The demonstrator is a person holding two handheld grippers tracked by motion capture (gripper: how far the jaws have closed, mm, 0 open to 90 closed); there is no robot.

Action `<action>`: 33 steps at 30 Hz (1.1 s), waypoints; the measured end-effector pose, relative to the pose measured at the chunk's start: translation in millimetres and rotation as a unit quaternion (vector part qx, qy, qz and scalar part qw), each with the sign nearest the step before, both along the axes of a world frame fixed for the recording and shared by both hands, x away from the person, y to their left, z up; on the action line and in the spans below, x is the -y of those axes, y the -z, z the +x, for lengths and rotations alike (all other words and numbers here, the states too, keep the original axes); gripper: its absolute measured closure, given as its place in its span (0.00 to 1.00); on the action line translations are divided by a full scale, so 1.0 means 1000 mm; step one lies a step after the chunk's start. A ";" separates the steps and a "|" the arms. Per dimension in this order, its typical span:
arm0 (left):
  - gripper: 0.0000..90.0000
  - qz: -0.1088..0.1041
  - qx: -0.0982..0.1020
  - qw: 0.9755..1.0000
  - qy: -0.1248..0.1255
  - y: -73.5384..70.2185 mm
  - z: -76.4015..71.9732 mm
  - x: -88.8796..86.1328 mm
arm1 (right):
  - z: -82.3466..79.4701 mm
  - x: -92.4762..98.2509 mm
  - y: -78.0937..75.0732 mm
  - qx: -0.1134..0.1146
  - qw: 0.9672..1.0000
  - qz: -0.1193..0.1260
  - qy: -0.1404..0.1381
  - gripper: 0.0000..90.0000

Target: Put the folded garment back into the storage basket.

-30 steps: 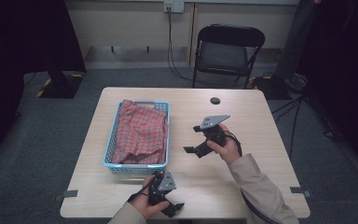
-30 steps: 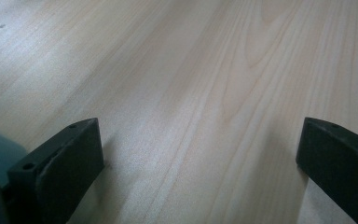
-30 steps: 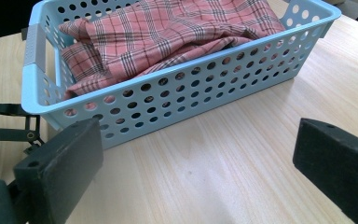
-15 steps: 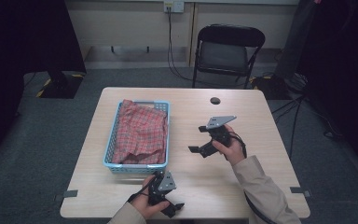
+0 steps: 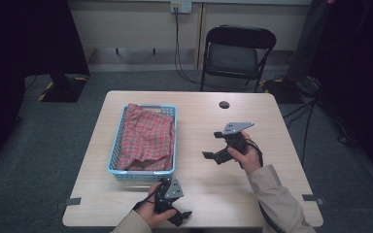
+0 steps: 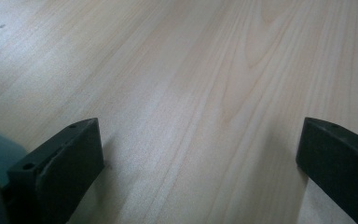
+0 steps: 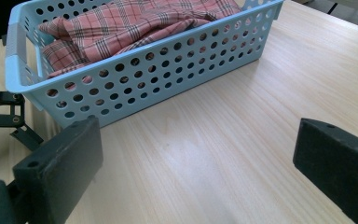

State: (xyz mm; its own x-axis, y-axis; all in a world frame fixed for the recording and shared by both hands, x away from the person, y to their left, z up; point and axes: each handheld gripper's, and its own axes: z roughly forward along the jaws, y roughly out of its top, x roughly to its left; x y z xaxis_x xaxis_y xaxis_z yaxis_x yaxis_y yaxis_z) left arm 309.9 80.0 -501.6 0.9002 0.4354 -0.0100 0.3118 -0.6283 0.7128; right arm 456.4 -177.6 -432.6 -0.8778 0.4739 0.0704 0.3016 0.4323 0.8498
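High view places the blue basket [image 5: 117,160] on the left half of the table [image 5: 272,121], holding a red plaid cloth [image 5: 145,138] that lies crumpled inside and rises slightly above the rim at the far end. The right gripper [image 5: 212,155] is held above bare wood to the right of the basket, apart from it, jaws pointed toward the basket's long side. Right gripper view confirms that both jaws are spread wide with nothing between them, and that the perforated wall of the basket [image 7: 177,60] and the cloth [image 7: 121,23] lie directly ahead; this aim suits a reach into the basket for the cloth, judged as the likely step in hand. The left gripper [image 5: 182,216] sits low at the near table edge, just below the basket's near end. Left gripper view shows its jaws also released and wide apart over plain tabletop [image 6: 191,93], a parked posture that keeps it clear of the right gripper's path.
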 end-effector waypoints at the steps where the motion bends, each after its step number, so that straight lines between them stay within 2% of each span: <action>1: 0.00 0.000 0.000 1.000 0.000 0.000 0.000 0.000 | 0.000 0.001 0.000 0.000 1.000 0.000 0.001 0.01; 33: 0.00 0.000 0.000 1.000 0.000 0.000 0.000 0.000 | -0.008 0.026 0.003 0.001 1.000 0.003 0.026 0.01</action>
